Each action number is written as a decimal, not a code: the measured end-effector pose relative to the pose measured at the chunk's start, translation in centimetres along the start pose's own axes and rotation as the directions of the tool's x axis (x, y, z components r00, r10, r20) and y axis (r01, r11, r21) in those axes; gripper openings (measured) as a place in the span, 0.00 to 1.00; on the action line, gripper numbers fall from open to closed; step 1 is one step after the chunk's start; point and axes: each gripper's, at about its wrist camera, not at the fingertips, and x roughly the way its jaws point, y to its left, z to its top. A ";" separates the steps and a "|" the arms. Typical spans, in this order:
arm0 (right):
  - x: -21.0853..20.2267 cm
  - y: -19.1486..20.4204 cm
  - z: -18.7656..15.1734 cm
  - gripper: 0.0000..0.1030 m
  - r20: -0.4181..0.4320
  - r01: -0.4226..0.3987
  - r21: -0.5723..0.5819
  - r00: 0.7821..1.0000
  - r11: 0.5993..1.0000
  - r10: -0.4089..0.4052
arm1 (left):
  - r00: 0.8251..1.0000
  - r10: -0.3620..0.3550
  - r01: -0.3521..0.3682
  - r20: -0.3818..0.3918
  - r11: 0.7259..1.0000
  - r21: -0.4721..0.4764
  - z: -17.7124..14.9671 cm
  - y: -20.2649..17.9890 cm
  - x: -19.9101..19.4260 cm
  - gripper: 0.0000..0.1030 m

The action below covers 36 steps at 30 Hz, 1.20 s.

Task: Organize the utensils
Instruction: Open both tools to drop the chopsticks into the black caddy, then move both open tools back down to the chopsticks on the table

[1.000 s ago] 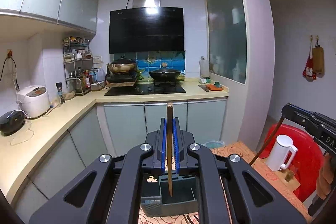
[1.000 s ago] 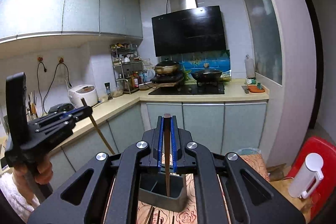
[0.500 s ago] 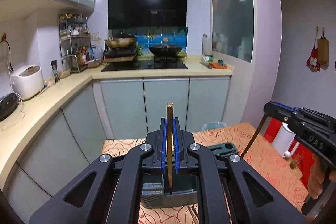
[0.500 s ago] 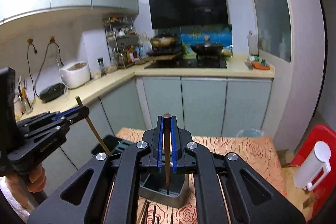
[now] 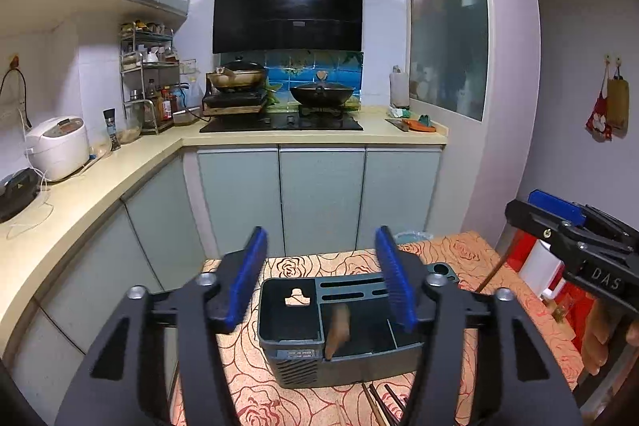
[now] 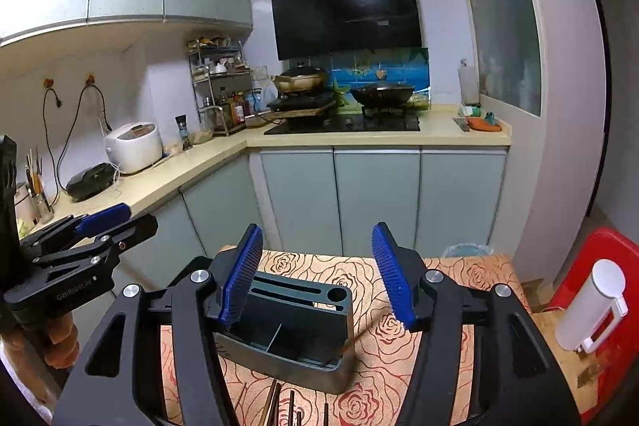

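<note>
Both grippers point(image 5: 321, 278) point(image 6: 315, 272) just released chopsticks point(image 5: 337, 330) into holder point(image 5: 295, 366) at lower centre; more chopsticks point(image 6: 279, 406) remain on the table

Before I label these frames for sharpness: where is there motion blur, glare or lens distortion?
Left wrist view: the chopstick over the utensil holder is smeared by motion blur; glare on the range hood; fisheye bends the cabinets. Right wrist view: a blurred chopstick beside the holder's right wall; bright glare on the hood; dark corners from vignetting.
</note>
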 end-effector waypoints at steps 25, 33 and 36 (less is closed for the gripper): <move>-8.7 -2.2 -6.8 0.55 0.021 0.065 -0.035 0.998 0.997 -0.065 | 0.999 0.031 -0.033 -0.030 0.997 -0.063 -8.0 2.2 -6.8 0.80; -10.8 -3.1 -12.0 0.55 -0.021 0.106 -0.033 0.994 0.994 -0.106 | 0.995 0.045 -0.050 -0.093 0.997 -0.053 -13.3 1.9 -7.8 0.80; -11.2 -3.2 -13.8 0.55 -0.046 0.111 -0.035 0.993 0.993 -0.113 | 0.993 0.056 -0.059 -0.105 0.998 -0.026 -14.9 1.5 -8.1 0.80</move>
